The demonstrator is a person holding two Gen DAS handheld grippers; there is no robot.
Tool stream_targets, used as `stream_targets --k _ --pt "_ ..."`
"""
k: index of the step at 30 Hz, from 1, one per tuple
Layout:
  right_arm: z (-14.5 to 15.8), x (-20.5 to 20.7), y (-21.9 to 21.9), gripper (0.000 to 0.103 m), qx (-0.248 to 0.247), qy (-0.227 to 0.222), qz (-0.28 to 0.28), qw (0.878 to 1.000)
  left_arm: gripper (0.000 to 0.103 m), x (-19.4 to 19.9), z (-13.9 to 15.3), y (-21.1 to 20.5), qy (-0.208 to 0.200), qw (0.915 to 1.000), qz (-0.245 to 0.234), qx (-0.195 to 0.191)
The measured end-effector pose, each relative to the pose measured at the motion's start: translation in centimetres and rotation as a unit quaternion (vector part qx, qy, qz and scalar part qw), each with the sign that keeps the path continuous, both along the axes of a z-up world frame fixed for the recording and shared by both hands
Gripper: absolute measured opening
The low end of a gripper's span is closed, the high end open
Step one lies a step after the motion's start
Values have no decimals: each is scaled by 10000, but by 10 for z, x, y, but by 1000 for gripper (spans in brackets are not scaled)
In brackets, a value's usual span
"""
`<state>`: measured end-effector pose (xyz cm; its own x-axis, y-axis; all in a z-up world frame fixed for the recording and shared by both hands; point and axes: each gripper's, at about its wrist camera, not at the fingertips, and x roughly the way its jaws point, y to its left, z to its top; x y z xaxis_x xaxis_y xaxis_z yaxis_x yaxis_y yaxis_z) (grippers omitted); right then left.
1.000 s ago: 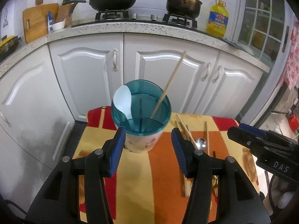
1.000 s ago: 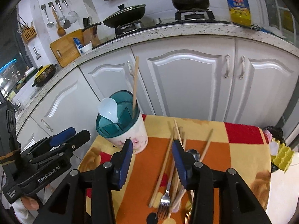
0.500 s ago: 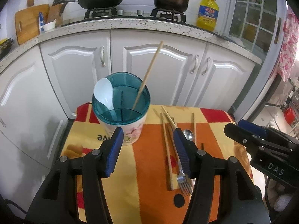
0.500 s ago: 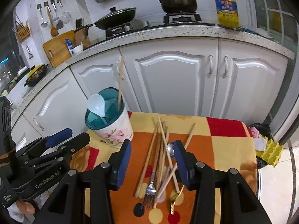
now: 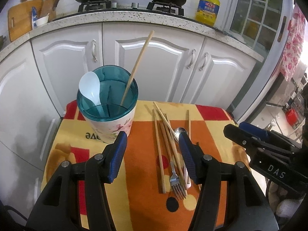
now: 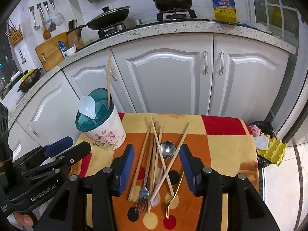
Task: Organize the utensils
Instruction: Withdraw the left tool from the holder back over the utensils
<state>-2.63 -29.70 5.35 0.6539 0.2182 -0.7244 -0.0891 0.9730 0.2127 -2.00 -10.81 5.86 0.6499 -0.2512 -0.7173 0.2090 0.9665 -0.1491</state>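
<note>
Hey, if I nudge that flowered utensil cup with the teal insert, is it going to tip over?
Probably not easily. The utensil cup looks squat and wide-based, standing upright on the cloth-covered table. It holds only a white spoon and one chopstick, so it is likely light and may slide or catch on the fabric.

Even indoor light, fisheye-warped edges
</note>
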Motion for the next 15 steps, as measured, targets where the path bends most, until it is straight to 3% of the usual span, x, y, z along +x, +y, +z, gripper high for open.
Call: stream_targets --k 15 --pt "-14 5 -13 51 -23 216 -125 9997 56 9 -18 -4 345 9993 -100 -111"
